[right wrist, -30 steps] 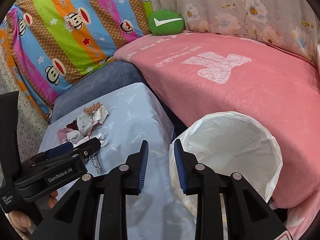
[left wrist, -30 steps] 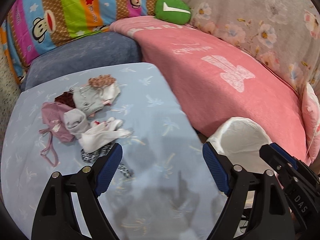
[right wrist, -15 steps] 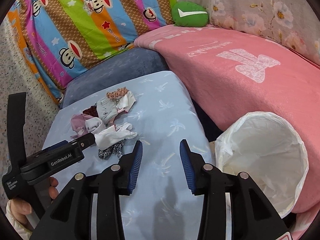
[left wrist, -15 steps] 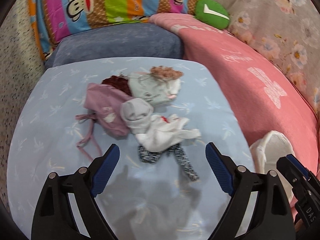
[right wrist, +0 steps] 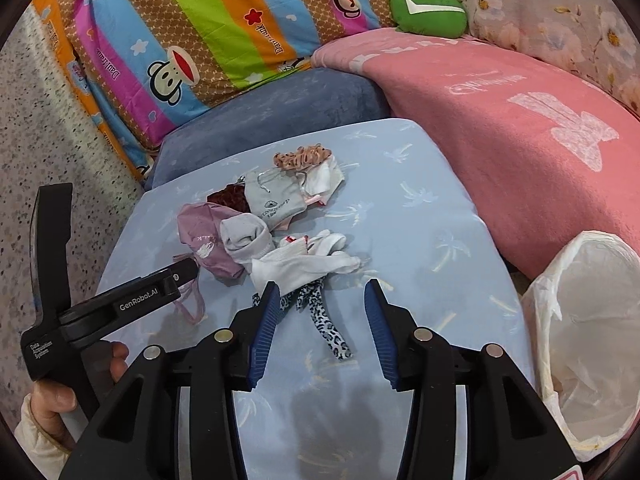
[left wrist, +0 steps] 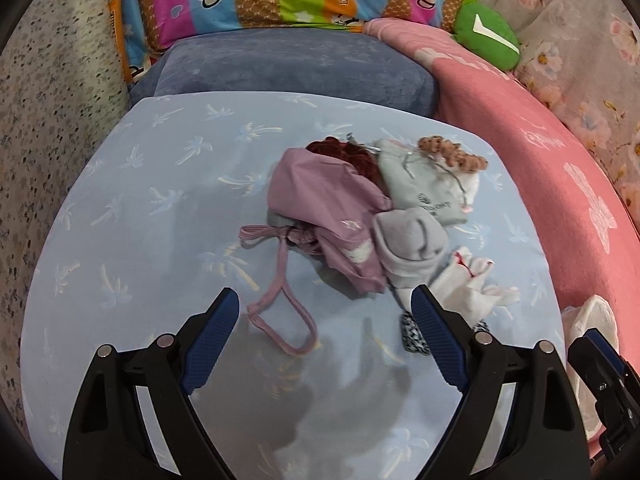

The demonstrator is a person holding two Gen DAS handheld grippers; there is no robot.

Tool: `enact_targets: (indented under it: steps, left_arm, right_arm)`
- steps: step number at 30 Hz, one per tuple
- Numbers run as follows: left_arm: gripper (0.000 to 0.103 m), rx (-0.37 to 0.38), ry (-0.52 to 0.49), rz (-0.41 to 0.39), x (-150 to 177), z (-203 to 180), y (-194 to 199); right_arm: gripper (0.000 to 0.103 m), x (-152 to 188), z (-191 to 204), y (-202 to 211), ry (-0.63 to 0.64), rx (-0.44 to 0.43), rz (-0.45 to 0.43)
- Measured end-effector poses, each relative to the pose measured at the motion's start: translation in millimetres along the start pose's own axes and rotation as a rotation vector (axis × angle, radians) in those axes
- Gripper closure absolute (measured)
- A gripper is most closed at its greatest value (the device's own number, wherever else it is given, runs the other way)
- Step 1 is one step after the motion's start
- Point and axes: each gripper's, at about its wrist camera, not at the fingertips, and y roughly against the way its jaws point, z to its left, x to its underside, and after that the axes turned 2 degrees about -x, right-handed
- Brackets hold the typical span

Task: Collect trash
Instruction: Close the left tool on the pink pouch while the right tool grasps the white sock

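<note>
I see one container: a bin lined with a white bag [right wrist: 584, 344], standing at the right of the counter [right wrist: 420, 232], against the pink blanket [right wrist: 520, 128]. Its mouth is open toward me, and I see only crumpled liner inside; nothing else shows in it. In the left wrist view only a sliver of that bag [left wrist: 588, 320] peeks in at the right edge.

The trash is a small heap of cloth scraps in the middle of the blue counter: a purple pouch [left wrist: 328, 208] whose drawstring [left wrist: 280, 304] loops toward me, a grey sock [left wrist: 412, 240], a pale grey pouch [left wrist: 424, 184], a dark red piece [left wrist: 344, 152] and a tan scrunchie [left wrist: 452, 152] at the far side. A white sock [right wrist: 308, 264] lies with its long axis across the counter, toe toward the bin. A leopard-print strip [right wrist: 328, 324] runs from under it toward me.

My left claw [left wrist: 326, 340] is spread wide, nothing between its fingers, hanging above the drawstring. My right claw [right wrist: 318, 328] has just been opening and stands half spread; it hangs over the leopard strip without pinching it.
</note>
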Motion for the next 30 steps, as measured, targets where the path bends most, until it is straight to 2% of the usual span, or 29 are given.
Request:
enact_targets:
  steps: [8, 14, 17, 19, 20, 23, 25, 30]
  left_arm:
    - [0.020, 0.023, 0.042, 0.031, -14.8, 15.9, -24.1]
    - [0.031, 0.071, 0.058, 0.055, -22.4, 19.1, -40.5]
    - [0.048, 0.109, 0.066, 0.086, -22.6, 18.0, -48.8]
    - [0.067, 0.138, 0.068, 0.104, -21.4, 17.9, -52.5]
    - [0.071, 0.153, 0.070, 0.114, -20.6, 18.0, -53.7]
    - [0.085, 0.175, 0.073, 0.126, -18.4, 17.3, -53.3]
    - [0.094, 0.173, 0.061, 0.119, -17.0, 16.2, -48.9]
    - [0.099, 0.185, 0.058, 0.092, -17.4, 15.9, -31.3]
  right_arm:
    - [0.059, -8.1, 18.0, -41.2, 0.000, -0.028, 0.054]
    - [0.059, -8.5, 27.3, -68.6, 0.003, -0.029, 0.089]
    - [0.059, -7.3, 27.7, -79.5, -0.003, -0.025, 0.103]
    - [0.062, -6.9, 27.4, -85.2, -0.008, -0.027, 0.113]
    - [0.063, -7.2, 25.3, -86.7, -0.010, -0.031, 0.117]
    - [0.078, -6.0, 25.9, -90.9, -0.008, -0.037, 0.127]
    - [0.091, -5.3, 26.2, -91.7, -0.009, -0.038, 0.131]
    - [0.097, -5.8, 26.4, -80.6, -0.010, -0.043, 0.112]
